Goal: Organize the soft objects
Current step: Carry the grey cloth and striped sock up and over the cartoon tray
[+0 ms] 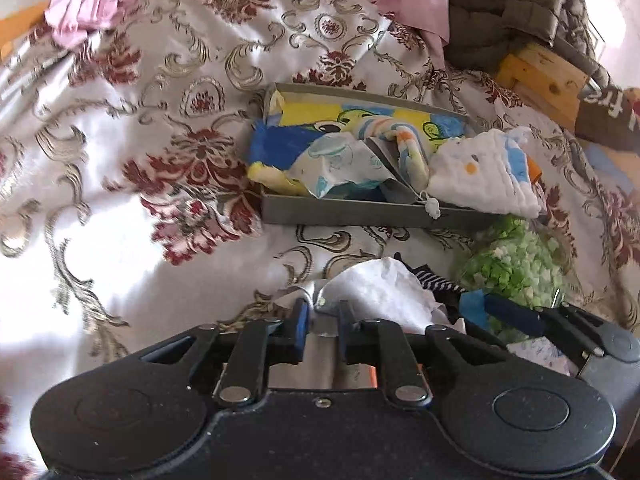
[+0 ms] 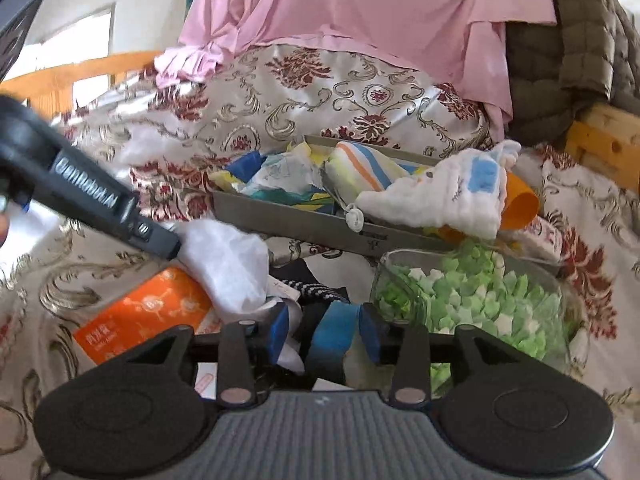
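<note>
A grey tray (image 1: 360,213) (image 2: 288,216) lies on the floral bedspread and holds several folded cloths. A white quilted cloth (image 1: 484,182) (image 2: 440,196) hangs over its right end. My left gripper (image 1: 323,314) is shut on the edge of a white crumpled cloth (image 1: 380,288), which also shows in the right wrist view (image 2: 228,264). My right gripper (image 2: 327,330) is open around a blue cloth (image 2: 334,332) on a pile with a dark striped sock (image 2: 316,290). The left gripper's body (image 2: 92,196) enters from the left there.
A clear container of green and white paper stars (image 2: 480,304) (image 1: 516,272) sits right of the pile. An orange tissue pack (image 2: 144,316) lies at the left. A pink sheet (image 2: 360,12), a grey quilted blanket (image 2: 568,40) and a wooden bed frame (image 1: 540,76) lie behind.
</note>
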Tool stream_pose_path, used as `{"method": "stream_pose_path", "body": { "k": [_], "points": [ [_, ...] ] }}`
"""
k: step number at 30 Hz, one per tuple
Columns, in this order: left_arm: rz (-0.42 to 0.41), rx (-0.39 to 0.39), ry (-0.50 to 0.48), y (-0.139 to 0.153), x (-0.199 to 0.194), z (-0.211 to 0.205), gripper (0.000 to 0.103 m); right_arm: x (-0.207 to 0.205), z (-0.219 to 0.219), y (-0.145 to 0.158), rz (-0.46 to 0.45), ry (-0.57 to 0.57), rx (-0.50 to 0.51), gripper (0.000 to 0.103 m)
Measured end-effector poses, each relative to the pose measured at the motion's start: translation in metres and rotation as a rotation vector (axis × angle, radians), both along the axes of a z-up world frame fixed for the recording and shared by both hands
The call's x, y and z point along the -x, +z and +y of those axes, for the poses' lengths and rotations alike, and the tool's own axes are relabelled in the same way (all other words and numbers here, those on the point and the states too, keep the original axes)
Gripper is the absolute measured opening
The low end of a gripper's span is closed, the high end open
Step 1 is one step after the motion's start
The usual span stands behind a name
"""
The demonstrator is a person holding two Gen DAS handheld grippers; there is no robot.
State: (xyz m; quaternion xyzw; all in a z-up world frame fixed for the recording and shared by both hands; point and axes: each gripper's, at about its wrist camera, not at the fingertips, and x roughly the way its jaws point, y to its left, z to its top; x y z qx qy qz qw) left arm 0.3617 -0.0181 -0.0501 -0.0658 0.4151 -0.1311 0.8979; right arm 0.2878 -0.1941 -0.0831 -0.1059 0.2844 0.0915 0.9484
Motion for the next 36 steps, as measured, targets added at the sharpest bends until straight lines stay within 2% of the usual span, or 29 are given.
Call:
{"method": "stream_pose_path", "body": {
  "k": [3, 5, 11, 13, 16, 18, 19, 20, 21, 22, 23, 26, 27, 29, 36],
  "points": [
    [0.003, 0.03, 0.011, -0.003, -0.006, -0.002, 0.018, 0.002, 0.013, -0.004, 0.0, 0.009, 0.119, 0.046],
    [-0.001, 0.047, 0.008, -0.003, -0.009, -0.003, 0.025, 0.002, 0.019, -0.007, 0.006, 0.017, 0.174, 0.046],
    [-0.014, 0.063, -0.01, -0.003, -0.016, -0.012, 0.046, -0.012, 0.029, -0.008, 0.031, 0.027, 0.237, 0.046],
    [-0.02, 0.059, -0.017, -0.002, -0.018, -0.017, 0.05, -0.018, 0.031, -0.008, 0.049, 0.035, 0.26, 0.046],
    [-0.027, 0.041, -0.027, -0.002, -0.022, -0.026, 0.05, -0.023, 0.032, -0.007, 0.076, 0.05, 0.271, 0.044],
    [-0.026, 0.006, -0.034, -0.004, -0.024, -0.032, 0.043, -0.026, 0.03, -0.007, 0.088, 0.057, 0.275, 0.042],
    [-0.024, -0.002, -0.037, -0.005, -0.025, -0.034, 0.033, -0.026, 0.029, -0.007, 0.092, 0.06, 0.272, 0.04],
    [-0.023, -0.011, -0.031, -0.006, -0.027, -0.035, 0.028, -0.028, 0.028, -0.007, 0.097, 0.063, 0.266, 0.039],
    [-0.026, -0.014, -0.02, -0.007, -0.028, -0.034, 0.027, -0.028, 0.028, -0.008, 0.1, 0.068, 0.263, 0.036],
    [-0.029, -0.007, -0.015, -0.008, -0.028, -0.034, 0.024, -0.028, 0.027, -0.009, 0.102, 0.074, 0.266, 0.027],
    [-0.034, -0.003, -0.009, -0.008, -0.029, -0.033, 0.02, -0.029, 0.027, -0.01, 0.102, 0.077, 0.276, 0.023],
    [-0.067, -0.01, -0.002, -0.006, -0.027, -0.034, 0.012, -0.027, 0.029, -0.014, 0.081, 0.082, 0.328, 0.019],
    [-0.078, -0.014, 0.0, -0.006, -0.026, -0.035, 0.011, -0.026, 0.03, -0.015, 0.074, 0.084, 0.333, 0.017],
    [-0.097, -0.021, 0.01, -0.005, -0.023, -0.035, 0.008, -0.024, 0.03, -0.016, 0.054, 0.084, 0.341, 0.006],
    [-0.189, -0.025, 0.029, 0.008, -0.008, -0.032, 0.006, -0.016, 0.026, -0.014, -0.017, 0.07, 0.34, 0.003]
  ]
}}
